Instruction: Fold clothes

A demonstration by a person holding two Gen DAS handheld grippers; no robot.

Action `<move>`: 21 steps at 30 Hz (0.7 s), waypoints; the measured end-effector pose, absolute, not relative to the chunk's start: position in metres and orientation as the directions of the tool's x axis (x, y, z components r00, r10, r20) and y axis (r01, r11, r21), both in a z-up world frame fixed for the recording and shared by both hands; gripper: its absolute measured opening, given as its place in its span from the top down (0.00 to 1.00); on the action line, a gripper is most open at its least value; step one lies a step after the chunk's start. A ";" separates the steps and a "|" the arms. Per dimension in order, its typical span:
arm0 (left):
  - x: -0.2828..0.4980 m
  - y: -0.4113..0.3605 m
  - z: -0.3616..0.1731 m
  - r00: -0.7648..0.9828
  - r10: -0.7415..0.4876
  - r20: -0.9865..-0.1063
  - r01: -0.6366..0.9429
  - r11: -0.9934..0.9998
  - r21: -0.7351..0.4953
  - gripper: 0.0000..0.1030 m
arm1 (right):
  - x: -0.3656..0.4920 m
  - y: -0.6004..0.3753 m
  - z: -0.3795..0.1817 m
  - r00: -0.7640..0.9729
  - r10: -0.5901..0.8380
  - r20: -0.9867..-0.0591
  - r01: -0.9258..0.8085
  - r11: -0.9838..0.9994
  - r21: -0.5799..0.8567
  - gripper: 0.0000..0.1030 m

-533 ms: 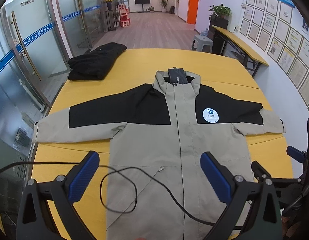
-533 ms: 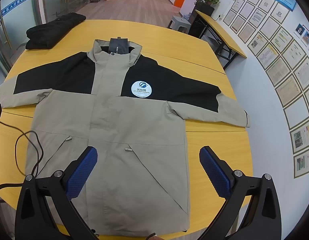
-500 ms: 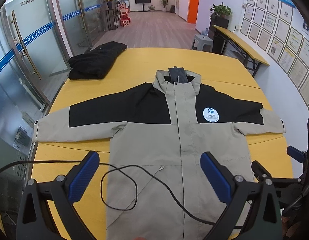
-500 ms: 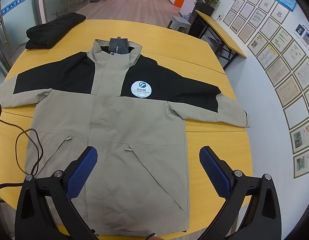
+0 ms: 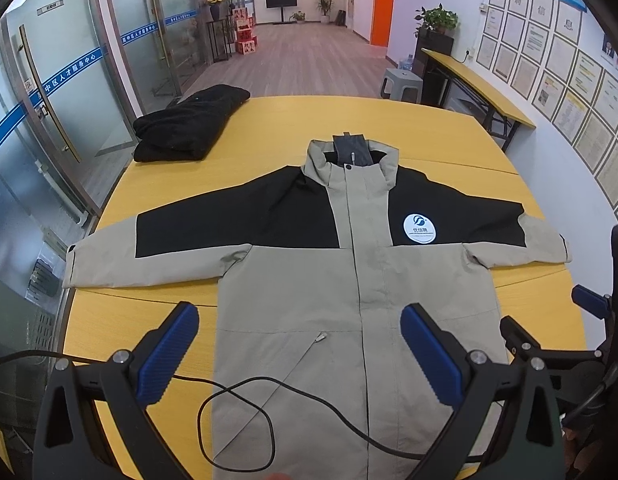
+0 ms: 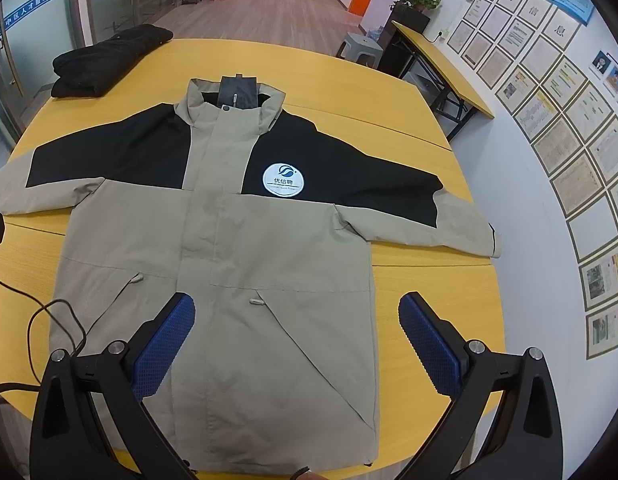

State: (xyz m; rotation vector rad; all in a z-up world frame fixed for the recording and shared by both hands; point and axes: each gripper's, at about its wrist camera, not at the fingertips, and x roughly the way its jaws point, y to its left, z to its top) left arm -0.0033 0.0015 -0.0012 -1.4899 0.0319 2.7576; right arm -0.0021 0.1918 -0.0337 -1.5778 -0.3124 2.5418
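Note:
A khaki and black jacket (image 5: 309, 280) lies spread flat, front up, on the yellow table (image 5: 309, 120), with both sleeves stretched out to the sides. It also shows in the right wrist view (image 6: 229, 248). My left gripper (image 5: 299, 344) is open and empty, held above the jacket's lower left part. My right gripper (image 6: 297, 332) is open and empty, held above the jacket's lower right part near the hem. Part of the right gripper (image 5: 549, 344) shows at the right edge of the left wrist view.
A folded black garment (image 5: 189, 128) lies at the table's far left corner, and shows in the right wrist view (image 6: 109, 60). A black cable (image 5: 245, 408) loops over the jacket's hem. Glass doors stand left; a wall of framed papers right.
The cable loop has shifted a little over the jacket's hem. Both grippers and the jacket have stayed in place.

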 end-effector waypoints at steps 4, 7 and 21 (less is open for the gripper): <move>-0.002 0.002 0.000 -0.550 -0.005 -0.835 -0.018 -1.000 0.018 0.00 | -0.002 0.193 -0.035 -0.442 0.223 -0.869 -0.004 -0.969 -0.247 0.00; -0.002 0.003 -0.001 -0.546 -0.004 -0.838 -0.018 -1.000 0.017 0.00 | -0.004 0.191 -0.034 -0.437 0.225 -0.871 -0.002 -0.968 -0.250 0.00; -0.001 0.001 -0.007 -0.539 -0.003 -0.842 -0.027 -0.999 0.021 0.00 | 0.000 0.188 -0.029 -0.456 0.205 -0.866 0.010 -0.972 -0.235 0.00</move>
